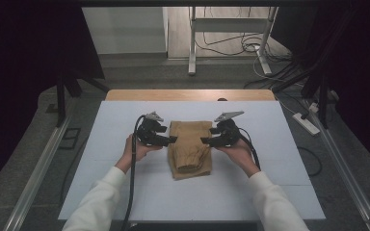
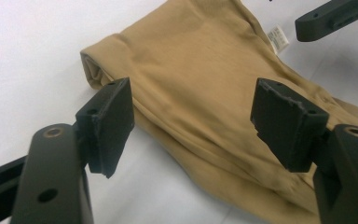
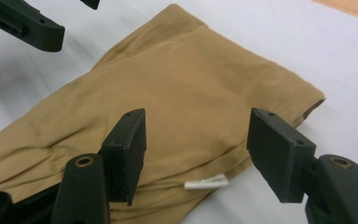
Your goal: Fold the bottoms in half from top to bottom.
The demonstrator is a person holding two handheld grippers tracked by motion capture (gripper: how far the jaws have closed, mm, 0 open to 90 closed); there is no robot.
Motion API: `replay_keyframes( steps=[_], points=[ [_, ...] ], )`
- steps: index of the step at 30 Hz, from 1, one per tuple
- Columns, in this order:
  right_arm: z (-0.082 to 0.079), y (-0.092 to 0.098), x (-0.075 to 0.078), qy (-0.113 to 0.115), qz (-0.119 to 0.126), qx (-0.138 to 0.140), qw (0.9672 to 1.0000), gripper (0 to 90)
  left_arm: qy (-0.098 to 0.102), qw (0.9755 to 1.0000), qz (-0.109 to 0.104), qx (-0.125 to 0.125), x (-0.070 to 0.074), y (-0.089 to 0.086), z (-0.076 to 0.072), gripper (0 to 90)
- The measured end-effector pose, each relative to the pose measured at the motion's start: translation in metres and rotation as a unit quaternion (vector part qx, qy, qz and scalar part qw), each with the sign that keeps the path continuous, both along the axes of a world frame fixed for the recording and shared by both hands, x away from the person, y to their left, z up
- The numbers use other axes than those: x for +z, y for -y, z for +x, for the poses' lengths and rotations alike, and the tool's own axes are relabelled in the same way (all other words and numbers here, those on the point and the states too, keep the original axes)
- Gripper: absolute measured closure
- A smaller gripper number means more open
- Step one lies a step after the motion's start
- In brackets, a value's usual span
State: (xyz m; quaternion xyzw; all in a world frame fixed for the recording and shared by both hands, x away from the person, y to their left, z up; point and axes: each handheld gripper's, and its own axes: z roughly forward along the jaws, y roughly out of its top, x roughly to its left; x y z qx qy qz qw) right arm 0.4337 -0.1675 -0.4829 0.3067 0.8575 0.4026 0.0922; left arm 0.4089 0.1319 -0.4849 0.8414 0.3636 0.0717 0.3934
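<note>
my sleeves come in from the near edge of the white table top (image 1: 125, 192), one hand on each claw. left hand (image 1: 136, 148) holds the left gripper (image 1: 172, 140), right hand (image 1: 238, 153) holds the right gripper (image 1: 205, 140). both sit at mid-table, tips pointing inward at each other across the cloth.

the folded tan garment (image 1: 190, 149) lies flat on the white top between the two claws, long side running away from me, a rumpled fold at its near end. left tips sit at its left edge, right tips at its right edge.

left gripper (image 2: 193, 123): jaws spread, nothing pinched. in the left gripper view the pads hover over the garment (image 2: 205, 93), the cloth's edge running under the gap; cannot tell if the pad tips touch fabric. a white label (image 2: 278, 38) shows near the far side, with the other claw's jaw tip beyond it.

right gripper (image 3: 196, 140): jaws spread too, nothing clamped. in the right gripper view they straddle the garment's (image 3: 168, 98) near edge, the label (image 3: 206, 183) lying between and below the pads. the other claw's jaw sits at the top left of that view.

farther off: bare wood strip (image 1: 190, 95) at the table's back edge, then grey floor, a white stand's legs (image 1: 191, 43) and loose cables (image 1: 231, 45). a power strip (image 1: 306, 123) lies on the floor to the right.
</note>
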Motion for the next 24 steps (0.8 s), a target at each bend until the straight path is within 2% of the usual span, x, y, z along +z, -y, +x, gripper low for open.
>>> replay_keyframes(
  steps=[10,15,20,24],
  points=[
    [-0.027,0.014,0.0,-0.005,0.01,0.005,0.9999,37.6,0.003,1.0,-0.004,-0.001,-0.003,-0.009,-0.027,29.4],
    [-0.044,0.026,-0.002,-0.005,0.002,0.005,1.0,37.3,0.005,1.0,-0.006,0.001,-0.005,-0.015,-0.045,29.3],
    [-0.061,0.038,-0.001,-0.002,0.004,0.004,1.0,36.9,-0.001,0.9999,-0.014,0.002,-0.012,-0.022,-0.065,29.2],
    [-0.075,0.047,-0.004,-0.002,0.002,0.004,1.0,36.8,-0.007,1.0,-0.007,0.001,-0.019,-0.025,-0.076,29.2]
  ],
)
